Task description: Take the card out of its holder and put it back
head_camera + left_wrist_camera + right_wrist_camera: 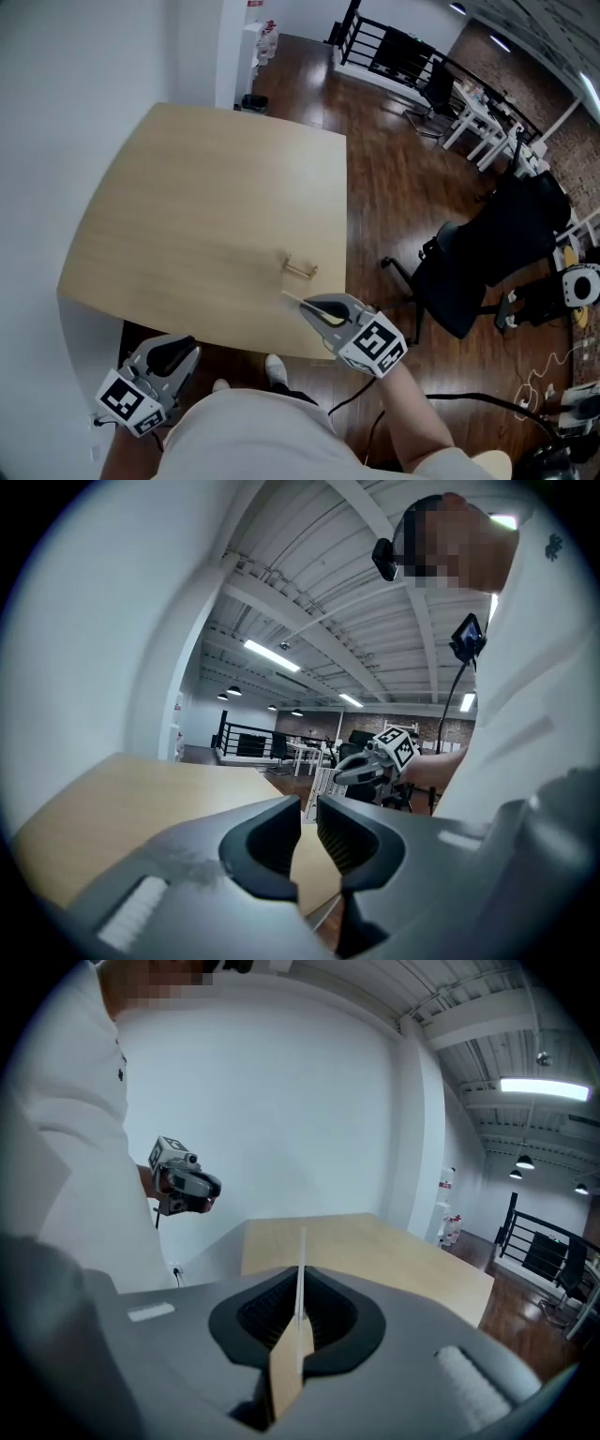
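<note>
A small wooden card holder (300, 268) stands on the light wood table (206, 187) near its front right edge. Just in front of it hovers my right gripper (307, 307), shut on the thin card (292, 298). In the right gripper view the card (300, 1260) stands edge-on, pinched between the jaws of my right gripper (300, 1314). My left gripper (183, 350) hangs low at the left, off the table's front edge. In its own view, my left gripper (309, 832) has only a thin slit between the jaws and nothing in it.
A black office chair (487, 253) stands on the dark wood floor right of the table. White desks (478, 117) and a black railing (384, 47) lie farther back. A white wall runs along the table's left side. The person's body fills the bottom of the head view.
</note>
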Tool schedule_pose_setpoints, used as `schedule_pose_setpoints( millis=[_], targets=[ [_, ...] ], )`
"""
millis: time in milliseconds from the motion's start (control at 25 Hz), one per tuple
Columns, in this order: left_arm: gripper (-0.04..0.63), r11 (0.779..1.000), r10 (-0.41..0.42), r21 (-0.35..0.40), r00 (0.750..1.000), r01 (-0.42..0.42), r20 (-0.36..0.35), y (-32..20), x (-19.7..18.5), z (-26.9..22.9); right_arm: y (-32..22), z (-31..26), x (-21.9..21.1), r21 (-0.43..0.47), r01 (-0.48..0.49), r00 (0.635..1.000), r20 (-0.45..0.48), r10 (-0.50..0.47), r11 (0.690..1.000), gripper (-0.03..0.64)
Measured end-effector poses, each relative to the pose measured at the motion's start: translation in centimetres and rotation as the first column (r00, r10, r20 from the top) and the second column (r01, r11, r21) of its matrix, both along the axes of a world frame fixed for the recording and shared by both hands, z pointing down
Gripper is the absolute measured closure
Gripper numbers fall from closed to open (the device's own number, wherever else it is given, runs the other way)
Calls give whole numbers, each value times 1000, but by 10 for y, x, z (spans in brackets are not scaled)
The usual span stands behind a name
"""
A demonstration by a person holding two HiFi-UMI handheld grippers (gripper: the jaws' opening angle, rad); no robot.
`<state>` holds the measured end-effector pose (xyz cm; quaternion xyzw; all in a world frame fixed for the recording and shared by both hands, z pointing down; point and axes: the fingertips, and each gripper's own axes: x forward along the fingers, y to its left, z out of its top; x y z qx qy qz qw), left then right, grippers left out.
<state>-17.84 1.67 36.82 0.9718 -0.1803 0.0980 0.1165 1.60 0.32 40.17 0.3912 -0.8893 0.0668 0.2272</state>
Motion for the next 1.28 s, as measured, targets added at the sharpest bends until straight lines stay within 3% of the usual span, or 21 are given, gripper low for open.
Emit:
schedule_pose_setpoints(
  millis=[280,600,1000,1280],
  targets=[
    [535,995,102,-12,995,-102,5,16,-28,13,56,-4,-55,-14,-25,999,-21,25,1000,595],
    [549,984,176,-14,984,-176,28,21,-36,23,84,-1,-78,-30,-71,997,-5,71,997,595],
    [529,985,170,-10,985,-169,10,11,-19,27,59,3,-46,-11,-82,997,14,82,997,595],
    [529,996,84,4,996,-84,8,-11,10,22,5,13,15,-5,-66,998,18,66,998,595]
  ],
)
